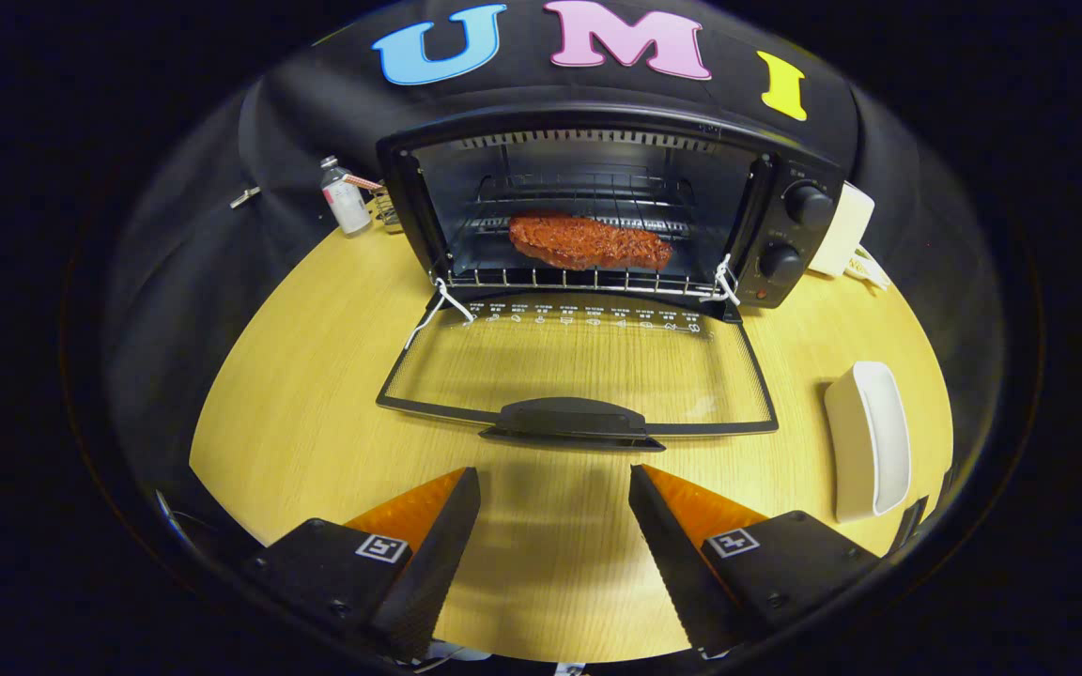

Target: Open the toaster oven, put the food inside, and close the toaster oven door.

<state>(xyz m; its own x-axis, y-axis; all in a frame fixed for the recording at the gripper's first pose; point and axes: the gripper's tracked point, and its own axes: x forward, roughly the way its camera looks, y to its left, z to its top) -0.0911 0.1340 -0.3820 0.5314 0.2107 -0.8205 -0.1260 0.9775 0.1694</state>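
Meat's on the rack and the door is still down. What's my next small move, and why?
Probably ease the open gripper forward and down to the door handle just ahead of its fingers, to lift it. The meat already lies on the rack, the glass door lies flat open, and the gripper holds nothing.

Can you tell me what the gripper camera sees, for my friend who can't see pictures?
A toaster oven stands open on a wooden table, a piece of meat on its rack. Its glass door lies flat, handle just ahead of the open, empty gripper. A white dish sits beside it.
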